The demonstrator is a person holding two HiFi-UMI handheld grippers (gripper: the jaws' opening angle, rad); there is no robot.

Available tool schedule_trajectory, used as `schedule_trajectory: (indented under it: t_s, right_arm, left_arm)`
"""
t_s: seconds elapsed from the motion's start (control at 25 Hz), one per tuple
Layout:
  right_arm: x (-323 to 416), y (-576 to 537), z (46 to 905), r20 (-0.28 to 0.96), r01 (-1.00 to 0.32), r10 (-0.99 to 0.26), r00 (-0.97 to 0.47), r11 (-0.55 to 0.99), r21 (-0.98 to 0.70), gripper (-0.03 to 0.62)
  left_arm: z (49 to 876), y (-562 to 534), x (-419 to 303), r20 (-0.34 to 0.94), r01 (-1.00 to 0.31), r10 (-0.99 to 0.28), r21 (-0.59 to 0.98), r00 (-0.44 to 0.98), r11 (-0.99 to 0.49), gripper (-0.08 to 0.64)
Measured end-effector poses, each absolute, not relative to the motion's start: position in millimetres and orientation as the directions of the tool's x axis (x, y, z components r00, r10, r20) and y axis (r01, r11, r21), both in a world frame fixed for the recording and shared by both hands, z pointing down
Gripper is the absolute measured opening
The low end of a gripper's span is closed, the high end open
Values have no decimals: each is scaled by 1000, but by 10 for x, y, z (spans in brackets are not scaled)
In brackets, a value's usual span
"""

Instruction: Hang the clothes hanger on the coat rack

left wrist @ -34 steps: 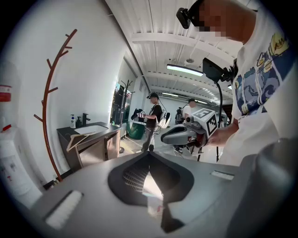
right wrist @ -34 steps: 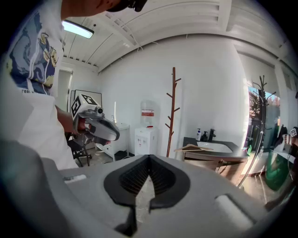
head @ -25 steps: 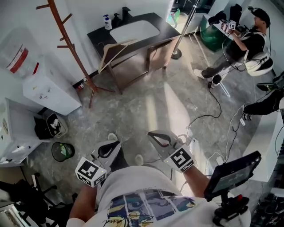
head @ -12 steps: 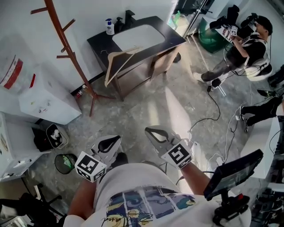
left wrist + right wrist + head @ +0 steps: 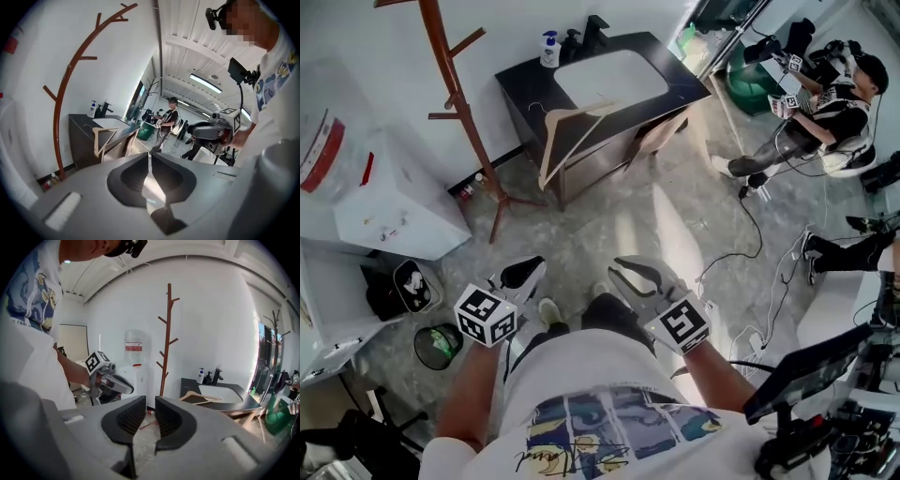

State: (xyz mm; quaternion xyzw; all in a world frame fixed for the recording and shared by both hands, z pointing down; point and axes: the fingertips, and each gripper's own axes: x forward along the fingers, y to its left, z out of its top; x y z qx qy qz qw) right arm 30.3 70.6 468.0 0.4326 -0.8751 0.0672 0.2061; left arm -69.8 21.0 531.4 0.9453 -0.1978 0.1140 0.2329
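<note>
Across the grey floor (image 5: 609, 225), the hanger (image 5: 548, 145) leans on the sink cabinet (image 5: 520, 80), near the coat rack (image 5: 461, 94). Our left gripper (image 5: 530, 270) has empty jaws that have just been cracking open. Our right gripper (image 5: 628, 268) has its jaws slightly apart, empty.

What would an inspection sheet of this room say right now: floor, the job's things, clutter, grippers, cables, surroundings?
Surface: grey stone floor, with a sunlit patch in the middle.
Job's things: hanger against the cabinet, not yet on the coat rack beside it.
Clutter: bin and black bag by the water cooler; bottles on the cabinet.
Grippers: left gripper jaws barely apart, just opening, empty; right gripper jaws slightly apart, empty.
Cables: black cables trail over the floor at the right.
Surroundings: seated person far right; screen on a stand near right.
</note>
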Motion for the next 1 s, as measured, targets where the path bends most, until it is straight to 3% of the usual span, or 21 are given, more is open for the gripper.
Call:
schedule_trajectory:
  t_s: [0.36, 0.64, 1.0]
  right_arm:
    - [633, -68, 4655, 434, -759, -695, -573, 650, 37, 61]
    - [1082, -817, 4631, 443, -727, -665, -600, 686, 45, 61]
    - [1730, -1129, 4919, 543, -728, -612, -575, 686, 3, 58]
  left_arm:
    - [5919, -859, -572, 349, -520, -386, 590, 854, -618, 89]
    - [6483, -1677, -383, 394, -579, -441, 678, 807, -454, 183]
    - [7253, -2248, -175, 338, -475, -506, 864, 793, -167, 264]
